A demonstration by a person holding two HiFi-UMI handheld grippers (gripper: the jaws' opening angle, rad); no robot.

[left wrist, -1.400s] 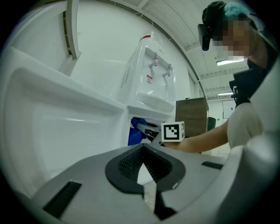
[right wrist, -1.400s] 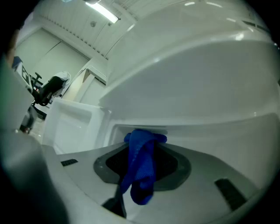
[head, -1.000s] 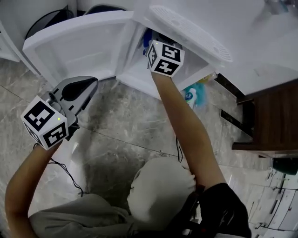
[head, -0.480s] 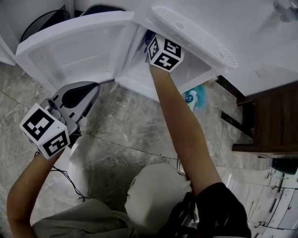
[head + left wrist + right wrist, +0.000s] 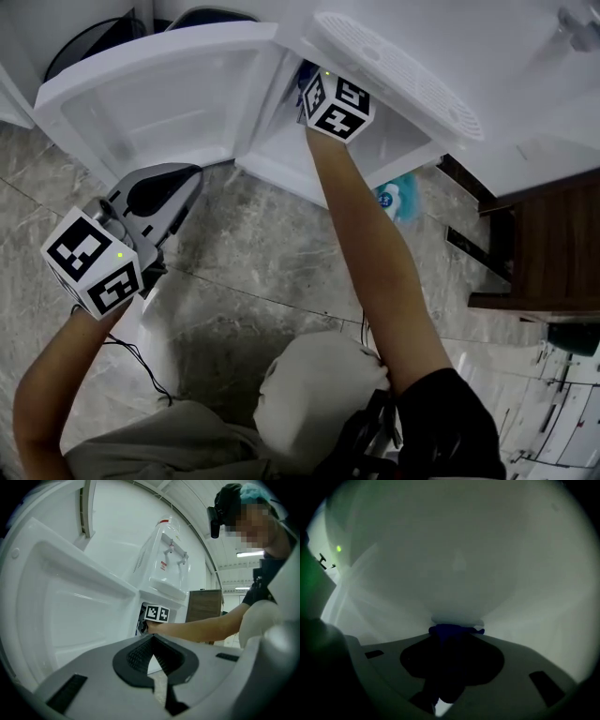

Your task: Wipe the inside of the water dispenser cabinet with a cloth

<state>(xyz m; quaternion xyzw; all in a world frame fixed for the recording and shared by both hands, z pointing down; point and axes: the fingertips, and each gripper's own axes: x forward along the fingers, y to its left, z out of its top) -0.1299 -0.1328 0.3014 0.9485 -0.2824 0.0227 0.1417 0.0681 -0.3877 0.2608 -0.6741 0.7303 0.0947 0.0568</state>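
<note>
- Compared with the frame one second earlier, the marker cube (image 5: 336, 106) of the right gripper (image 5: 454, 634) is seen slightly higher in the head view, closer to the cabinet opening. Against the frame half a second earlier, no shift is seen. The left gripper (image 5: 153, 639) is found in nearly the same place.
- The cloth (image 5: 443, 631), dark blue, is pinched between the jaws of the right gripper, with a bunched fold protruding past the jaw tips.
- The cloth is located inside the cabinet (image 5: 454, 550), at the white inner wall straight ahead of the jaws. Whether it is pressed onto the wall cannot be told for certain.
- In the head view only the marker cube and the extended right arm (image 5: 375, 253) are shown outside the opening; the jaws are hidden within.
- The cabinet door (image 5: 159, 94) is swung wide open to the left, with its moulded inner face exposed.
- The cabinet forms the lower part of the water dispenser (image 5: 164, 569), with the perforated drip tray (image 5: 403, 75) directly above the opening.
- The left gripper is held apart from the cabinet, below the open door and over the grey stone floor (image 5: 262, 272). Its jaws are pressed together with nothing between them.
- A blue-and-white bottle (image 5: 392, 199) is seen on the floor to the right of the arm, beside the dispenser base. A dark wooden unit (image 5: 553, 234) is placed further right.
</note>
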